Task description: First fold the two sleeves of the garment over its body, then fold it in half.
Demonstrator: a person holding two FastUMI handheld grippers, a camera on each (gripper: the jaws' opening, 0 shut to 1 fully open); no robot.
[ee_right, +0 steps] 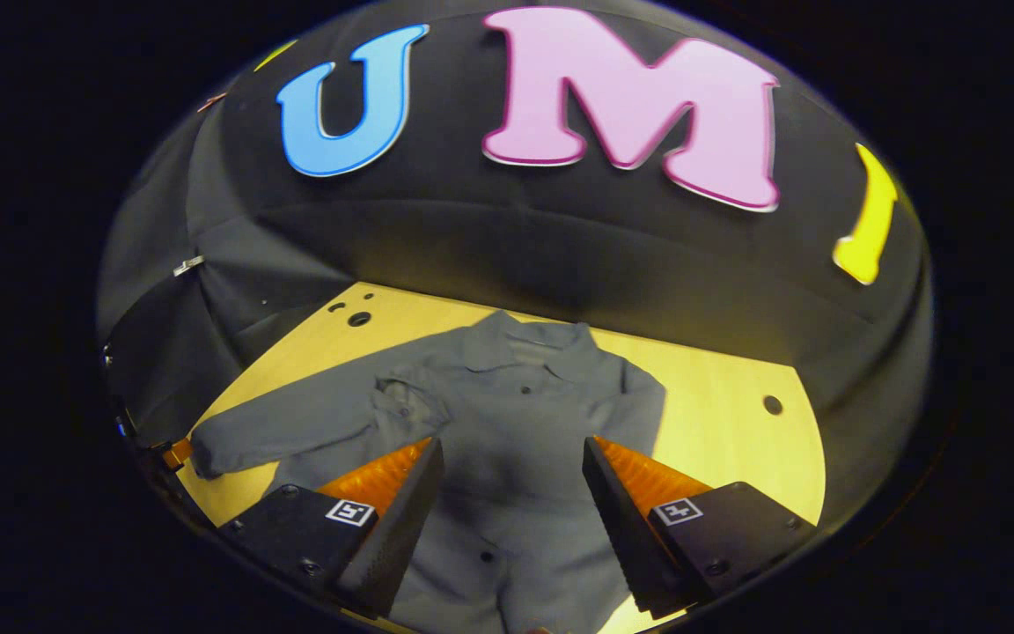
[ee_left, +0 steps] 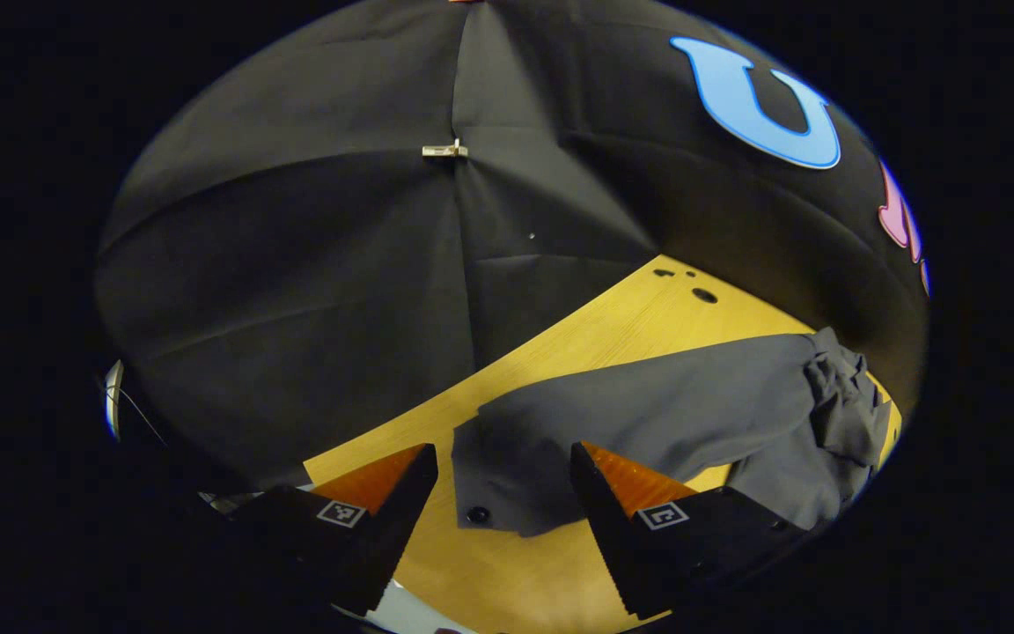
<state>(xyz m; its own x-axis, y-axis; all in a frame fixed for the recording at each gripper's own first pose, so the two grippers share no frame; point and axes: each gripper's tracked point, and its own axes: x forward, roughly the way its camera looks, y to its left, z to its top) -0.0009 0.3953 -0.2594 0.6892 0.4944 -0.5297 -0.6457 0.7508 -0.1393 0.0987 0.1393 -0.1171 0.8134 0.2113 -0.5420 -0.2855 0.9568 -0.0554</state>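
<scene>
left gripper [ee_left: 503, 480]: jaws spread wide, nothing between the fingers; hangs just over the cuff end [ee_left: 507, 493] of one sleeve, no contact that I can make out
right gripper [ee_right: 513, 475]: jaws spread wide, pinching nothing; poised above the middle of the garment body
garment [ee_right: 516, 440]: grey button-front shirt with collar, lying front up on the wooden table [ee_right: 727, 423], collar toward the booth wall
outstretched sleeve [ee_right: 296, 423]: in the right gripper view it runs flat across the table to the image's left, cuff near the table edge, beside the other gripper's tip
other sleeve [ee_right: 639, 396]: short visible length, looks tucked or bunched close to the body; can't tell if it counts as folded
progress: early, by my reading; the long sleeve is not yet folded over, halving not yet done
left to do: long sleeve over the body, check or redo the second sleeve, then fold in half
count: garments 1; sleeves 2; grippers 2; tables 1
table holes [ee_right: 772, 404]: a few dark round holes in the bare wood, several near the far corner
</scene>
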